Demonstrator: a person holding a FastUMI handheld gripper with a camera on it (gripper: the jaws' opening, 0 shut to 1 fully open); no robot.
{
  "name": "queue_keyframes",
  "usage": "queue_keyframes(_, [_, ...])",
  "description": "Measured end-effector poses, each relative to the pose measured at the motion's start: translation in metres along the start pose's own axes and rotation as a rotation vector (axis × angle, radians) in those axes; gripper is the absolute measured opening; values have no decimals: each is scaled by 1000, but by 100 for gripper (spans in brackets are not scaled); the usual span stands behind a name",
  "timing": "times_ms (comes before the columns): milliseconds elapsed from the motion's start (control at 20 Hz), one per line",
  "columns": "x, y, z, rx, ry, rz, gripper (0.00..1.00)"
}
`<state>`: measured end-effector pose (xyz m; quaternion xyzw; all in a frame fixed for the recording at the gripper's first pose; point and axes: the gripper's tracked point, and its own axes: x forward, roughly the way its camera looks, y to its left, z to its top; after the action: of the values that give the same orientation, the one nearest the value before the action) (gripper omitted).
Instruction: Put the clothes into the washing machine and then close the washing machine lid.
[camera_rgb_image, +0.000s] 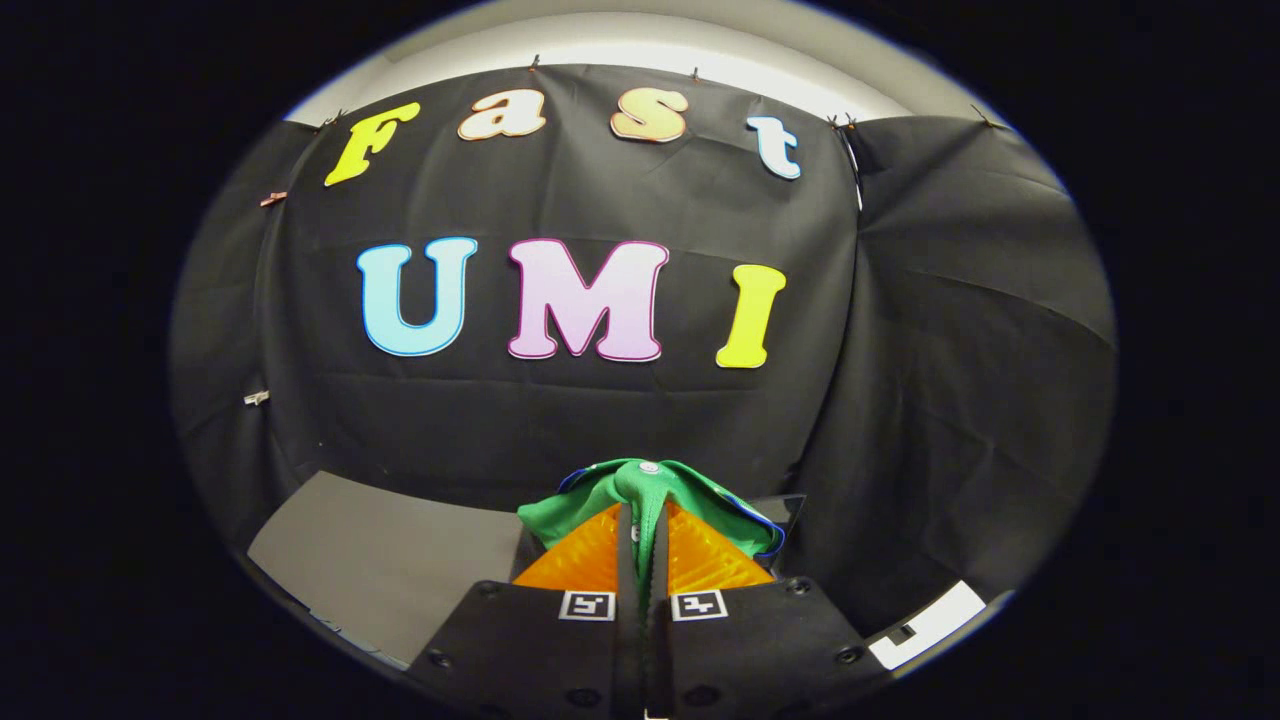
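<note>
A green garment with a blue-and-white edge is pinched between my two fingers and drapes over their tips, held up in the air in front of the booth's black cloth wall. My gripper is shut on it, the fingers nearly touching with a strip of green cloth running down the narrow gap. A small white button shows at the top of the bunched cloth.
A flat grey panel lies below and to the left of the fingers. A white object with a dark mark sits low to the right. The black cloth wall hangs close ahead and on the right.
</note>
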<state>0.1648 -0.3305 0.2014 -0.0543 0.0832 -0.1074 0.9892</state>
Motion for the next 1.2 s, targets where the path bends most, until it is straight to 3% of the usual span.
queue_keyframes(750, [94, -57, -131, -79, 173, -43, 6])
queue_keyframes(1200, [148, -76, -241, -110, 319, -65, 6])
